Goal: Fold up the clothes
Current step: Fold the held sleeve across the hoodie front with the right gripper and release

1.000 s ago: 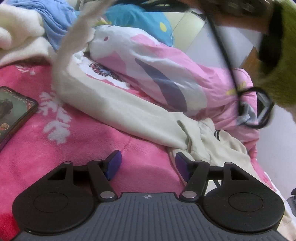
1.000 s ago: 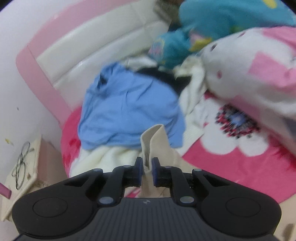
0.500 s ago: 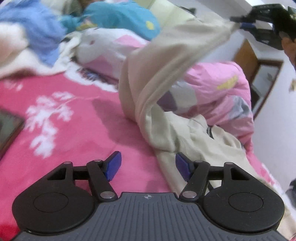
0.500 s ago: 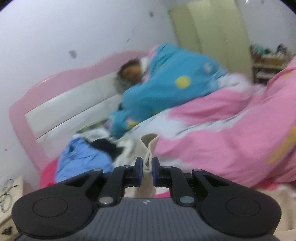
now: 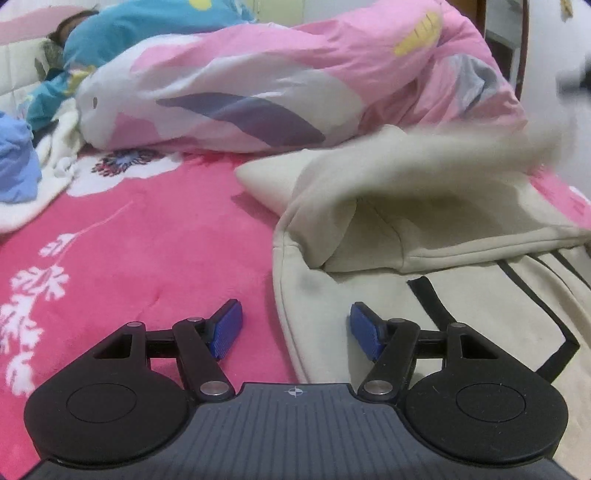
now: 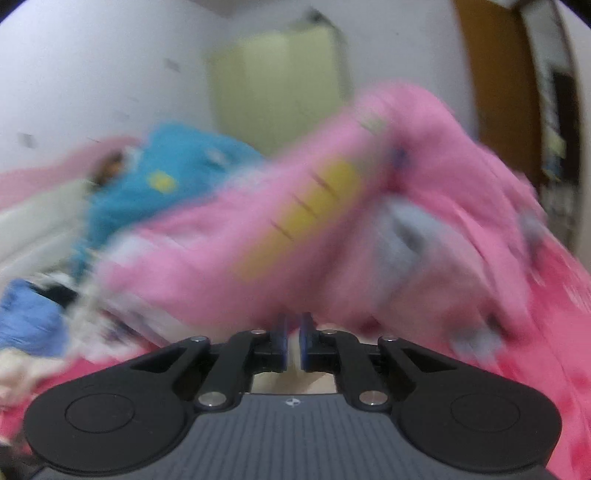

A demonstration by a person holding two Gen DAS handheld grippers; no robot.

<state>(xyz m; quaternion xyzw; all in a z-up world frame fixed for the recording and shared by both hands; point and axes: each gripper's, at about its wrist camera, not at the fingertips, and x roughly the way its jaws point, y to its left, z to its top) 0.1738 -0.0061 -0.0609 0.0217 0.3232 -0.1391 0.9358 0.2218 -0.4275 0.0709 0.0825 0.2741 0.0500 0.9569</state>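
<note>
A cream hooded garment (image 5: pixel 461 295) with black cords lies on the pink floral blanket (image 5: pixel 147 240). Its sleeve (image 5: pixel 424 170) is stretched, blurred, across the body toward the upper right. My left gripper (image 5: pixel 295 328) hovers open over the garment's left edge: one pad is above the blanket, the other above the cream cloth, and neither grips. In the right wrist view my right gripper (image 6: pixel 291 343) has its jaws closing to a thin slit with cream cloth (image 6: pixel 291 386) showing in and just beneath it. That view is heavily motion-blurred.
A bulky pink and white duvet (image 5: pixel 295 74) lies behind the garment. Farther back a person lies under a blue cover (image 5: pixel 147 22) by the headboard. A light blue garment (image 5: pixel 14 158) sits at the far left. A pale green wardrobe (image 6: pixel 277 85) and a wooden door (image 6: pixel 491 74) stand beyond the bed.
The right gripper swept the cream sleeve from the blue clothes at the headboard, across the bed and over the garment. The left gripper slid toward the garment's edge. The phone left its view.
</note>
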